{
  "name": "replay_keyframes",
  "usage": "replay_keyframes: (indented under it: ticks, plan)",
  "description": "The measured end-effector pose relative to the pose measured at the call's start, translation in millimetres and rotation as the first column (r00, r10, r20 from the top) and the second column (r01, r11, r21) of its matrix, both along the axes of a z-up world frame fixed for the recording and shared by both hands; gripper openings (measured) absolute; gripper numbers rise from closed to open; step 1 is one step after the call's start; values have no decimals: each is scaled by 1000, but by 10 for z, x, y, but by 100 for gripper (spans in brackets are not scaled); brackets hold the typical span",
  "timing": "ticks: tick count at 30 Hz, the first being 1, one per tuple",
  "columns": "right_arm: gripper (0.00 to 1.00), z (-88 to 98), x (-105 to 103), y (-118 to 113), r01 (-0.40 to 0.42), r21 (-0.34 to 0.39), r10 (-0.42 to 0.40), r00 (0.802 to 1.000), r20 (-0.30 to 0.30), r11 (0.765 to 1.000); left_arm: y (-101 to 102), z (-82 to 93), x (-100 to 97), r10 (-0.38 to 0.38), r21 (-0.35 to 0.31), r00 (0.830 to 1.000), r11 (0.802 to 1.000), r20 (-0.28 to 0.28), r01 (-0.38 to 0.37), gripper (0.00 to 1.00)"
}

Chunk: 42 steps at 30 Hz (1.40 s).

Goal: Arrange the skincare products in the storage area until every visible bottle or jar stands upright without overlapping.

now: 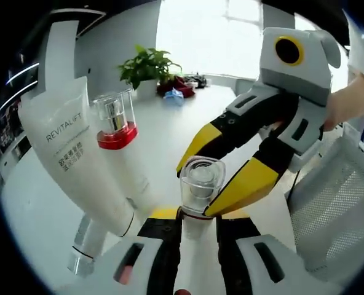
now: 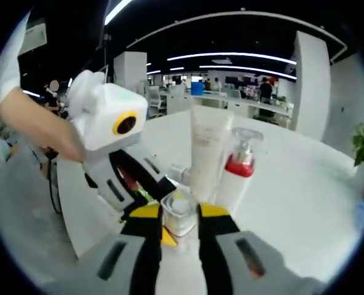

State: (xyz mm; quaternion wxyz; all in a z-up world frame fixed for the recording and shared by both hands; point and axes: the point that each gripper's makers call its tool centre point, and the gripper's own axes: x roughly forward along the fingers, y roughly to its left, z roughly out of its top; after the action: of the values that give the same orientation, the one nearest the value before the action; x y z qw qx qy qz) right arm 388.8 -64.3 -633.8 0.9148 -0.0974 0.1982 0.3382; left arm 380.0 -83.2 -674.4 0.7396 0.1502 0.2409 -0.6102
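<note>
A small white bottle with a clear cap (image 1: 200, 178) stands between my two grippers. My left gripper (image 1: 197, 216) is shut on its white body from below. My right gripper (image 1: 214, 171) reaches in from the right, and its yellow fingers (image 1: 246, 184) are closed around the clear cap. In the right gripper view the same cap (image 2: 179, 216) sits between the right gripper's (image 2: 179, 213) yellow tips, with the left gripper (image 2: 166, 233) coming in from the left. A white REVITALIFT tube (image 1: 77, 153) (image 2: 205, 153) and a white pump bottle with a red collar (image 1: 115, 120) (image 2: 237, 166) stand close together on the white table.
The white table (image 1: 170, 123) stretches away to a potted plant (image 1: 148, 64) and small coloured items at its far end. A grey mesh chair back (image 1: 336, 215) is at the right. A person's hand (image 1: 348, 101) holds the right gripper. Office desks (image 2: 243, 101) lie beyond.
</note>
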Motion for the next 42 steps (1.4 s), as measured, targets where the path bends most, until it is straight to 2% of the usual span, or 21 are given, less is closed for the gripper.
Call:
replay_keyframes:
  ticks: [8, 16, 39, 42]
  plan:
    - [21, -9, 193, -112, 2, 7, -2, 1000, 7, 1000, -105, -28, 187, 27, 2, 1000, 1000, 8, -27, 18]
    - [21, -14, 313, -159, -29, 17, 29, 1000, 3, 999, -136, -46, 282, 76, -1, 997, 997, 7, -76, 18]
    - [22, -16, 377, -180, -59, 4, 59, 998, 9, 998, -139, -124, 359, 128, 9, 992, 992, 0, -128, 19]
    - [22, -50, 373, -194, -62, -7, 62, 998, -13, 998, -141, -127, 362, 132, 10, 991, 991, 1, -132, 19]
